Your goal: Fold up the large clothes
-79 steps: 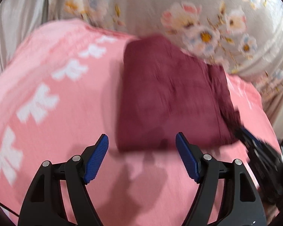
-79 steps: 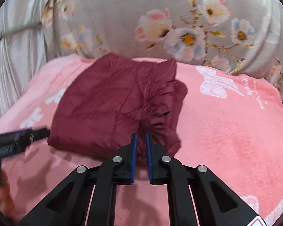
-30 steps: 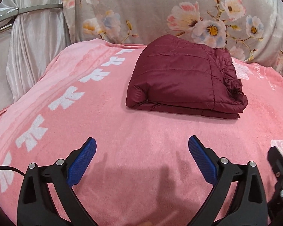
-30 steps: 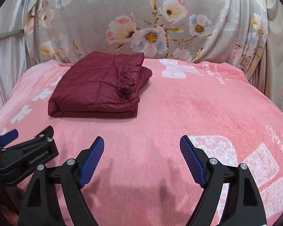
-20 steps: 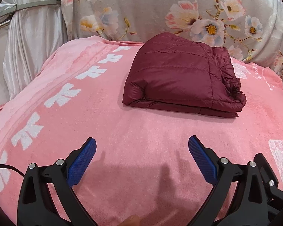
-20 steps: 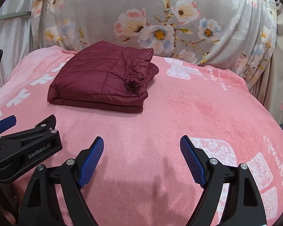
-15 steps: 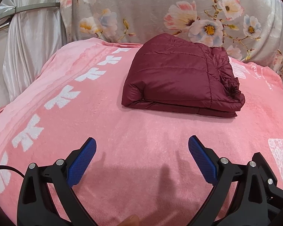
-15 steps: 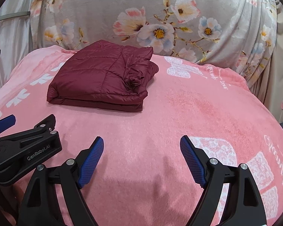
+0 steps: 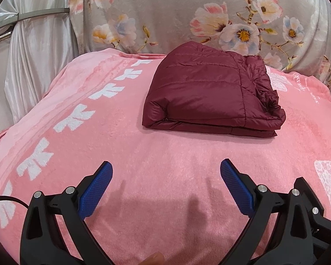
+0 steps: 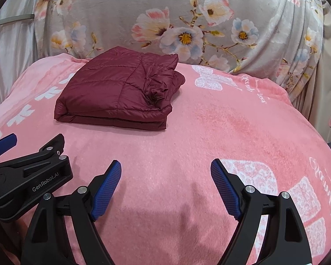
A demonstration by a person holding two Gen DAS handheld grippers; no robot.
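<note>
A dark red quilted jacket [image 9: 211, 92] lies folded into a compact rectangle on a pink blanket [image 9: 165, 154]; it also shows in the right wrist view [image 10: 119, 95], at the far left of the blanket. My left gripper [image 9: 166, 174] is open and empty, held well back from the jacket. My right gripper [image 10: 166, 171] is open and empty, back from the jacket and to its right. The left gripper's body [image 10: 31, 174] shows at the left of the right wrist view.
A grey floral cloth [image 10: 187, 22] hangs behind the blanket. A pale satin curtain [image 9: 39, 50] hangs at the left. The blanket [image 10: 231, 121] carries white bow and butterfly prints and drops off at the right edge.
Earlier my right gripper was shut on the jacket's edge; it has let go and opened. Both grippers drew back from the folded jacket and have hardly moved over the last second.
</note>
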